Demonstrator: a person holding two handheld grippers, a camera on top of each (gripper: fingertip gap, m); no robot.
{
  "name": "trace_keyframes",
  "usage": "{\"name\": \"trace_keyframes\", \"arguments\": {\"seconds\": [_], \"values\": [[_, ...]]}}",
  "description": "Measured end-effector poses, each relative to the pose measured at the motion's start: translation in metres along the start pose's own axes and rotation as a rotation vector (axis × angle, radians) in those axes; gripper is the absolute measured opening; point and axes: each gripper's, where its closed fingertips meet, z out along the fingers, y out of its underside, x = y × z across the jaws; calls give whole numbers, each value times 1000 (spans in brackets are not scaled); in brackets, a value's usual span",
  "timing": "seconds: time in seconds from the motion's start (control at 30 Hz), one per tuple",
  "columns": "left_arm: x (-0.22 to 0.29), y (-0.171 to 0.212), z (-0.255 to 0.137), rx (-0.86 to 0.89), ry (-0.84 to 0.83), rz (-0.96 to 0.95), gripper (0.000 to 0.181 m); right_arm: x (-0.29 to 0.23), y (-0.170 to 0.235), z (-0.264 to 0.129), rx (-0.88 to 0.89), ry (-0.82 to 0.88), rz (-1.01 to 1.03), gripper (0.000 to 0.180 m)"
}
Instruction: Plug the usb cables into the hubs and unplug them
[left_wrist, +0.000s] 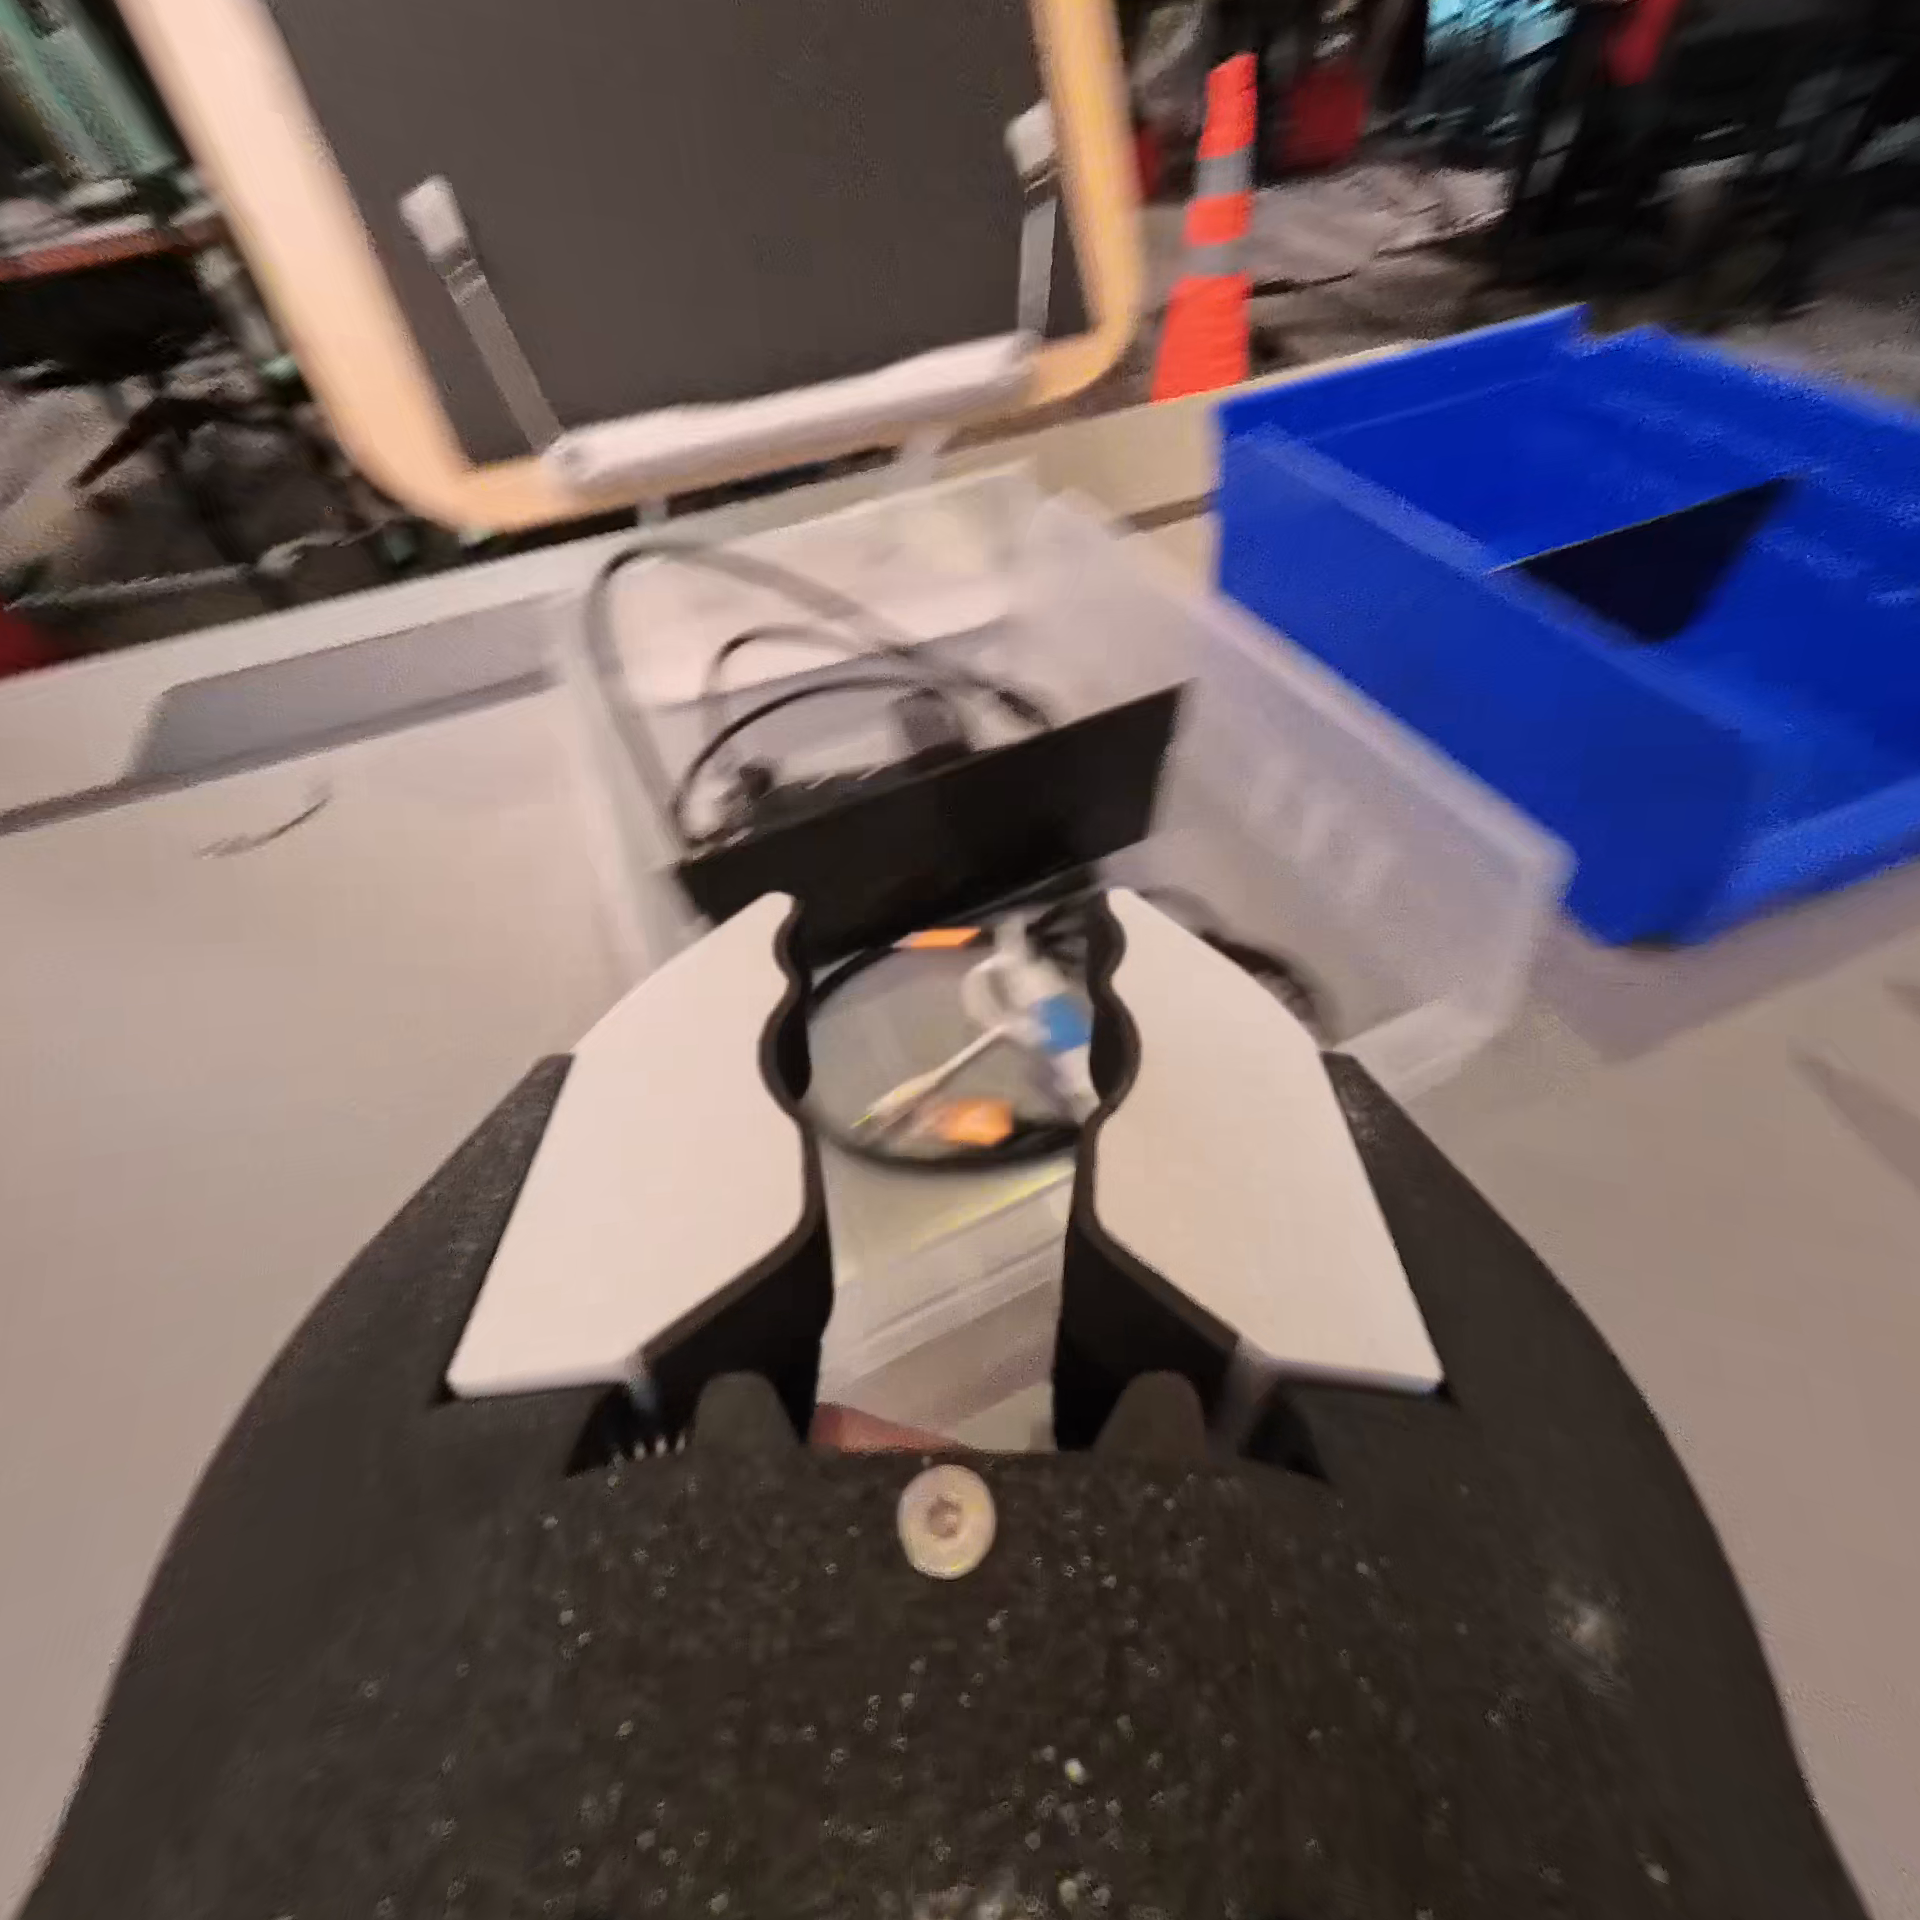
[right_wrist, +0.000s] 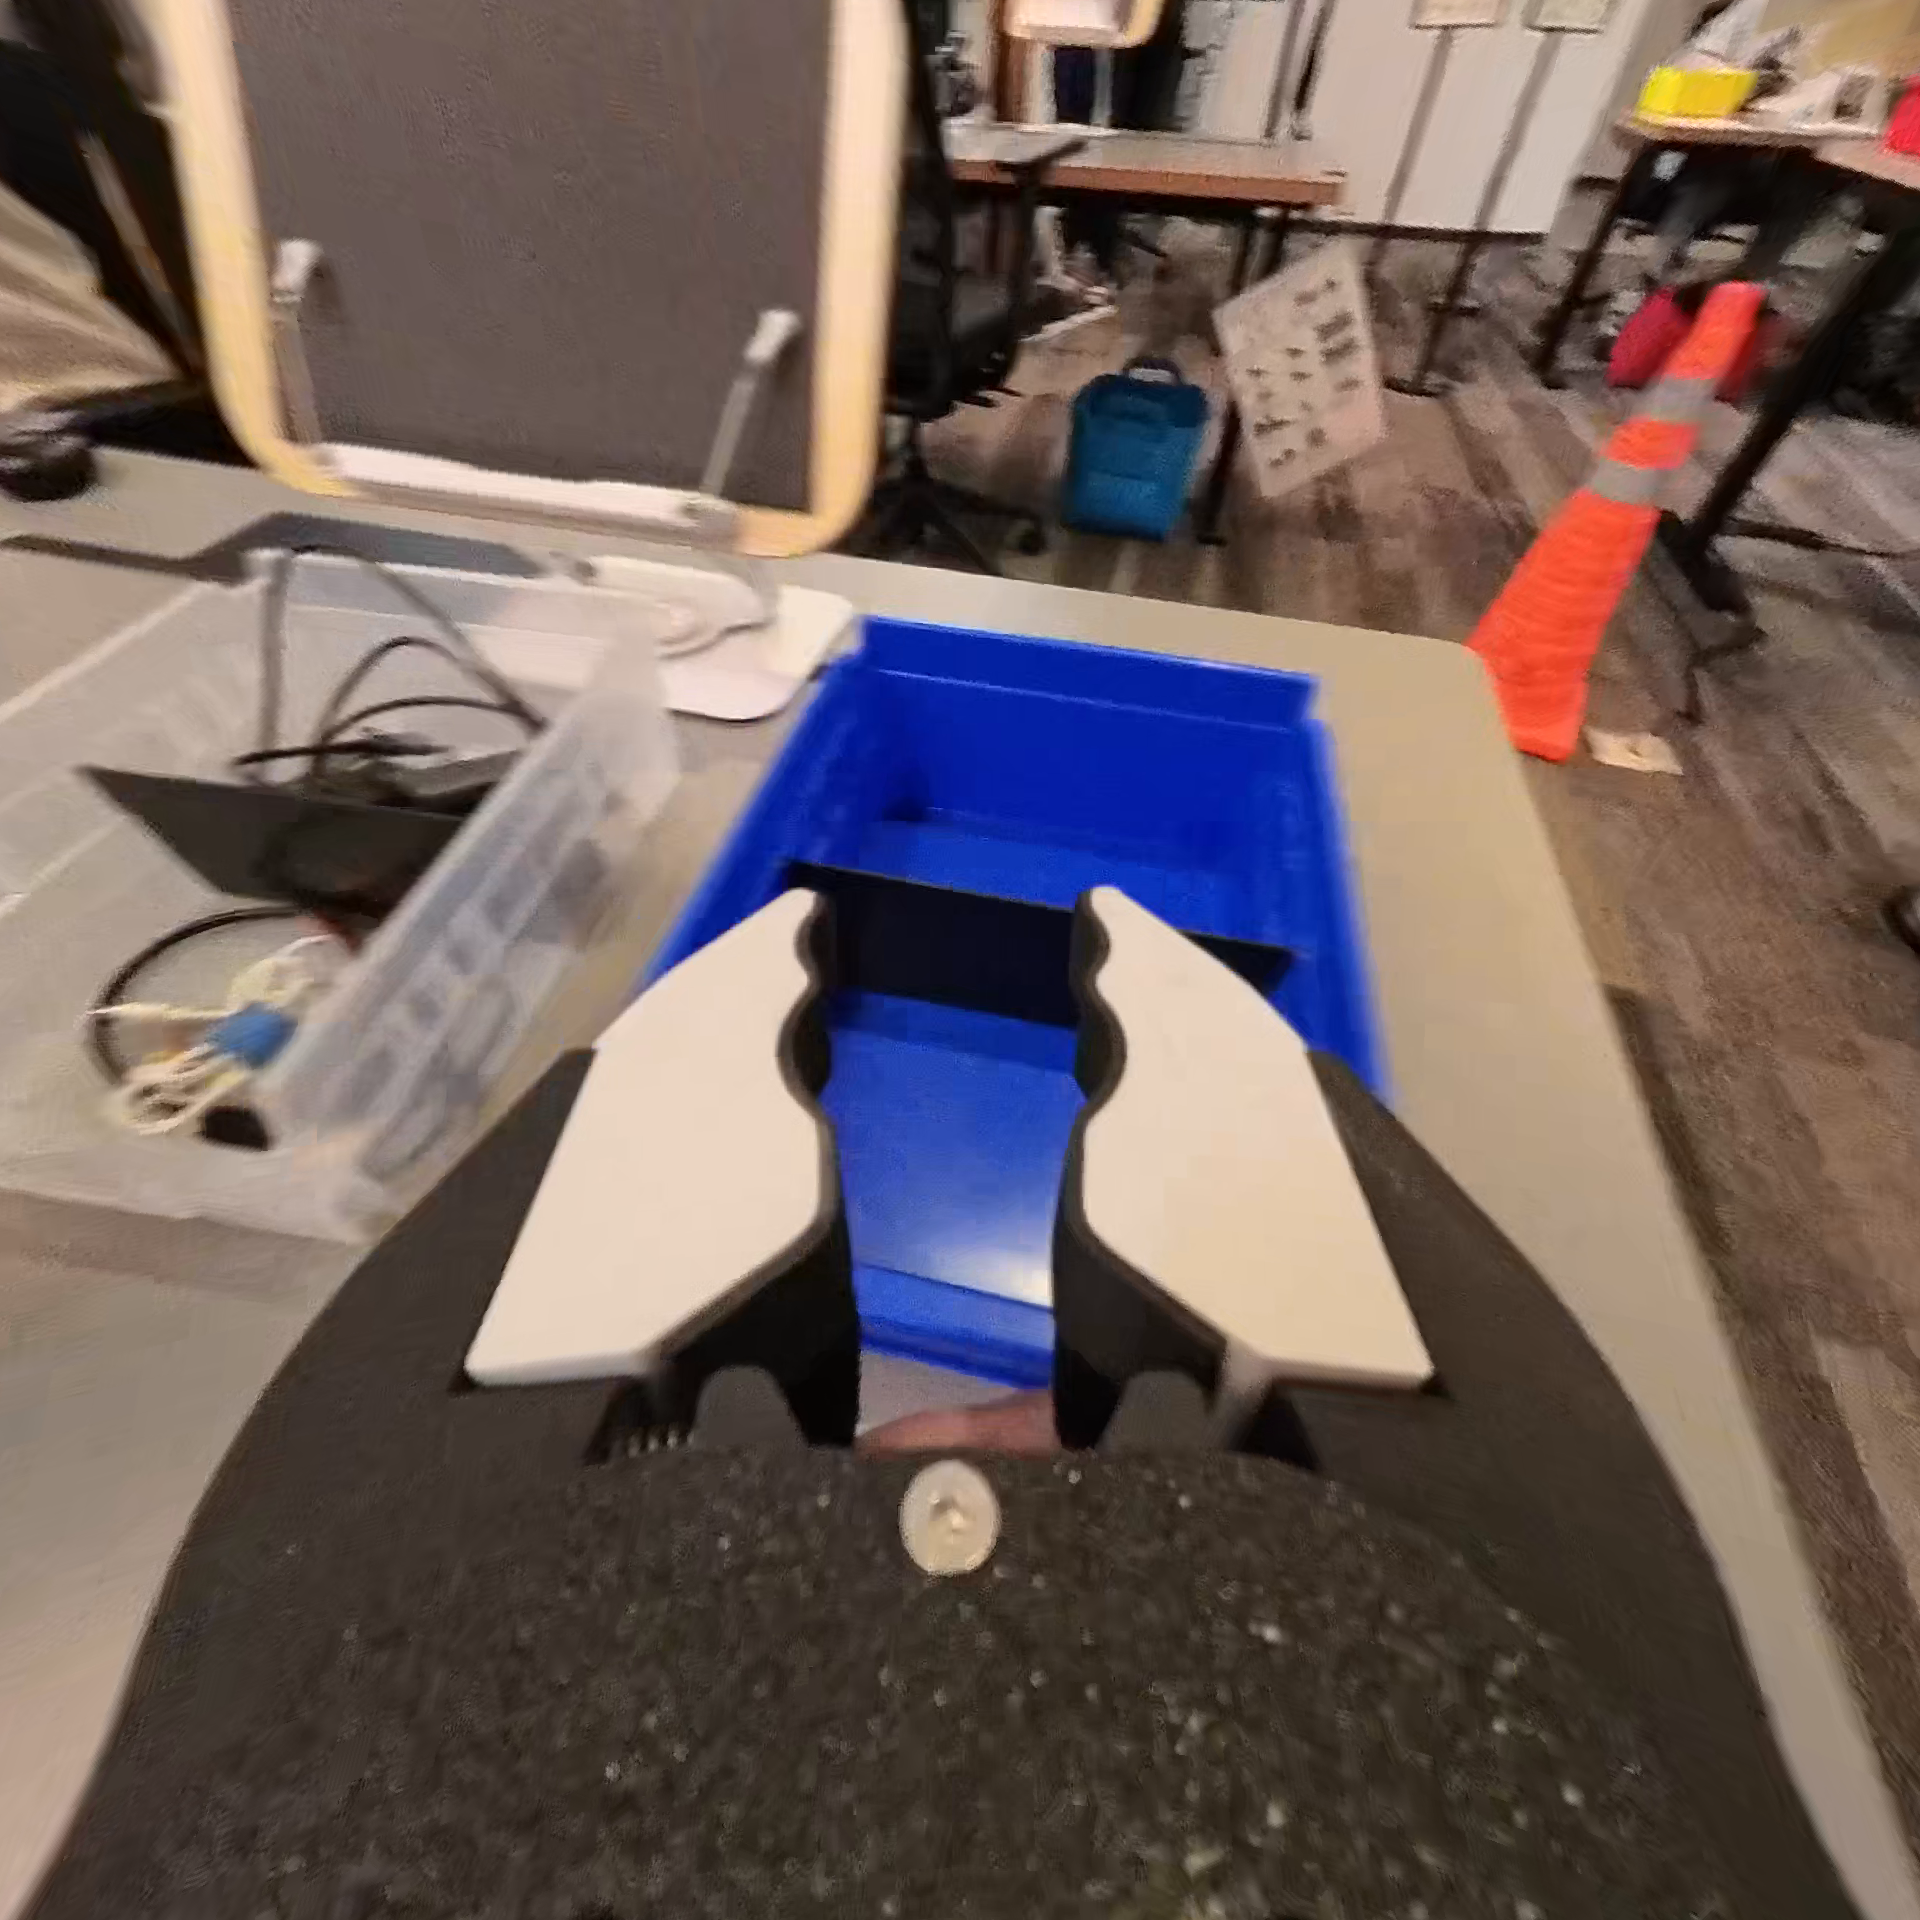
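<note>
Right now my left gripper (left_wrist: 951, 925) hangs with its jaws parted and nothing between them, above a clear plastic bin (left_wrist: 1351, 862) on the grey table (left_wrist: 312, 1039). Through the gap in my left view I see a coiled black cable (left_wrist: 935, 1148) and a white cable with a blue plug (left_wrist: 1060, 1023), and at twelve o'clock a black divider (left_wrist: 935, 821) splits the bin, with more black cables (left_wrist: 727, 717) looped behind it. I cannot pick out a hub in the blur. At two o'clock sits a blue bin (left_wrist: 1558, 644).

My right gripper (right_wrist: 951, 914) is also spread wide and empty, pointing into that blue bin (right_wrist: 1039, 727). Only this view shows its inside, with a dark divider (right_wrist: 935, 935) across it, and the clear bin (right_wrist: 468, 935) at nine o'clock. An orange cone (right_wrist: 1590, 540) stands on the floor at two o'clock.
</note>
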Motion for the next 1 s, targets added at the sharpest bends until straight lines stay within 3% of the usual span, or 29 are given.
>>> {"name": "trace_keyframes", "arguments": {"seconds": [0.1, 0.2, 0.33, 0.37, 0.43, 0.63, 0.8, 1.0], "values": [[-45, 44, -2, -79, -80, -34, 56, -104, 13, 28, -33, -191, -25, 66], [-48, 74, 8, -126, -37, -90, 53, -184, 62, 59, -151, -299, 22, 66], [-45, 84, 29, -165, 12, -77, 24, -199, 107, 91, -219, -110, -43, 58], [-50, 83, 31, -161, -10, -58, 12, -196, 103, 93, -199, -56, -19, 40], [-60, 84, 33, -189, -44, -42, 7, -186, 102, 89, -245, 22, 96, 5], [-103, 82, 9, -167, -99, -99, 4, -231, 92, 80, -204, 85, 97, 4], [-187, 78, -30, -150, -203, -52, 3, -315, 69, 94, -138, 35, 103, 4], [-280, 102, -60, -161, -267, -74, 3, -412, 61, 123, -148, -4, 56, 5]]}}
